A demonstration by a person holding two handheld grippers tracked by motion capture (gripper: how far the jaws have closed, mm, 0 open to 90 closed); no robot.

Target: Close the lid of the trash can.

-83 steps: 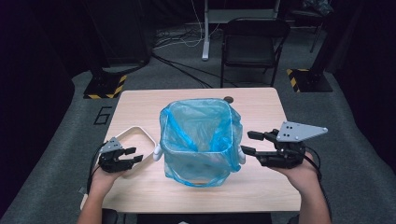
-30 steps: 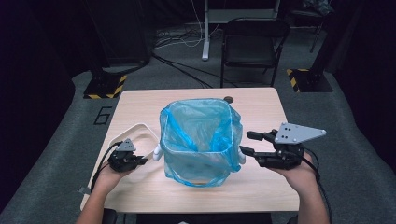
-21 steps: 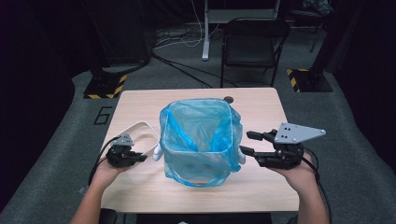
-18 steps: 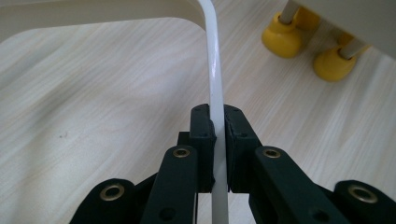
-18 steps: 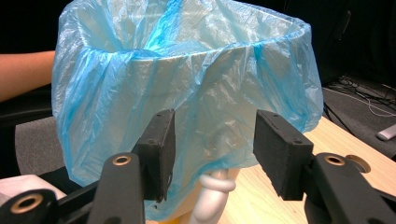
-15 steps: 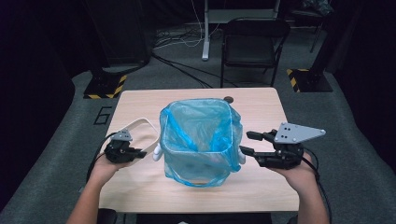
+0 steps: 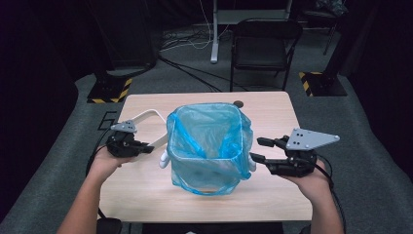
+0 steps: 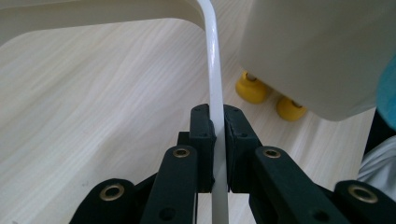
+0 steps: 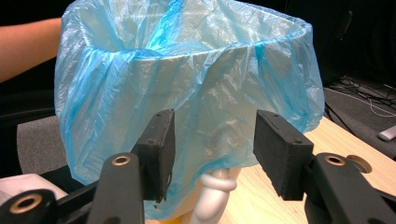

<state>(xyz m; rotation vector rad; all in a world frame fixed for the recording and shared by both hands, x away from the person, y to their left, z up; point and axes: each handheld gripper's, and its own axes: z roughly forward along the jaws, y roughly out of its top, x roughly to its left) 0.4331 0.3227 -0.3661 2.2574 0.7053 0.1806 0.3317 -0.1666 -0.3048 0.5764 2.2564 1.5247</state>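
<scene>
Thin white plastic frame [image 8: 214, 60], rounded corner, between left gripper [image 8: 218, 140] pads

bare tabletop [image 7: 272, 117] behind and in front, blue-lined bin [image 7: 209, 146] blocking the middle, white frame [image 7: 146, 122] crossing the left side

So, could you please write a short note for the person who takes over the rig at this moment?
Left gripper: shut on the white frame, holding its thin bar tilted up off the table, beside the bin.
Right gripper: open, level at the bin's right side, jaws apart from the blue bag.
Bin: upright mid-table on yellow casters, with the bag lining it and folded over the rim.
Done: bag is in, frame is picked up.
Left, probably: bring the frame over the rim and press it down on the bag; the right gripper may steady the bin.
</scene>
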